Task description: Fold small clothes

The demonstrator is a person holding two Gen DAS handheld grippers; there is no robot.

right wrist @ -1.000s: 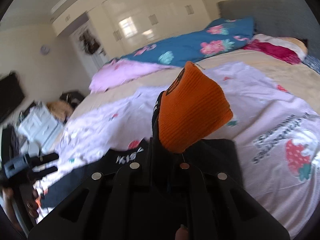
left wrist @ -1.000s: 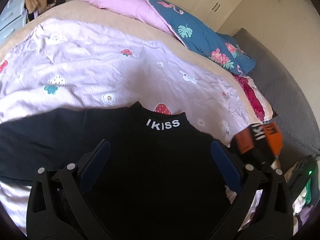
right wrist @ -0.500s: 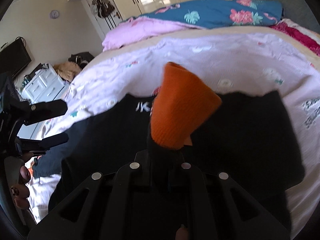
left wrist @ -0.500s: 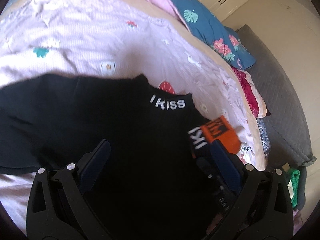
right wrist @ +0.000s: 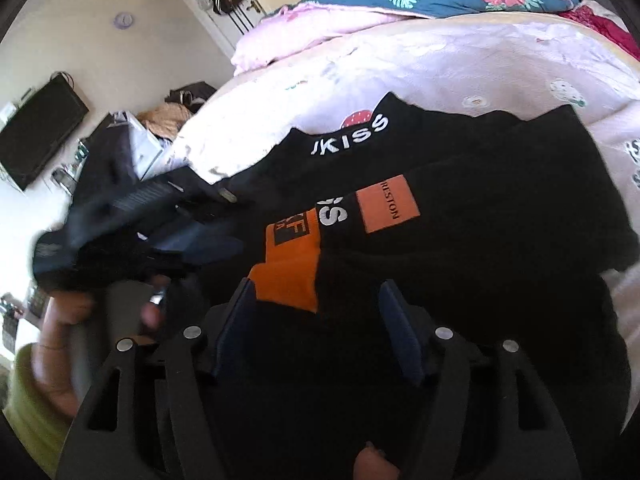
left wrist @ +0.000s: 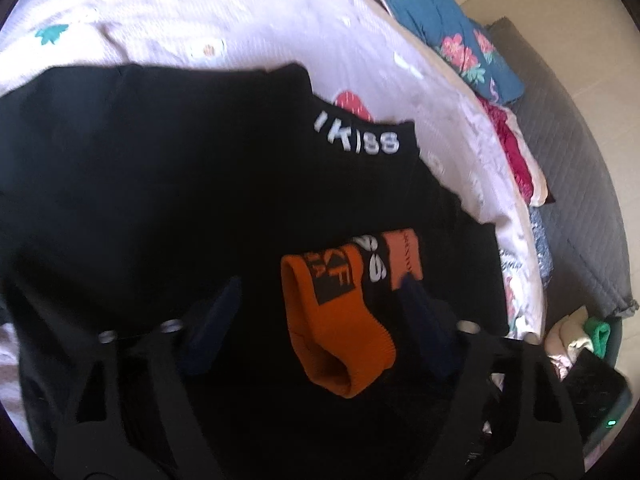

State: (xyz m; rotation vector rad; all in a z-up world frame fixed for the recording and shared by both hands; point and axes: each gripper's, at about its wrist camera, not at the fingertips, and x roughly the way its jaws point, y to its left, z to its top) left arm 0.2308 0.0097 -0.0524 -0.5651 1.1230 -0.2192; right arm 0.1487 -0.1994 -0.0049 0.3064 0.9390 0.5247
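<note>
Your right gripper [right wrist: 316, 324] fingers are opening, so the orange cuff [right wrist: 288, 272] it pinched a second ago now lies free on the black top [left wrist: 160, 184] on the bed [left wrist: 240, 12], while your left gripper [left wrist: 320, 320] closes, not yet gripping.

Black garment [left wrist: 168, 184] on quilted bed [left wrist: 280, 32]

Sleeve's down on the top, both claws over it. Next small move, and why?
Probably draw the right claw back clear of the orange cuff. Its jaws are opening and no longer pinch the cuff, which now lies folded across the black top. The left claw is closing around the cuff, likely to press it flat.
</note>
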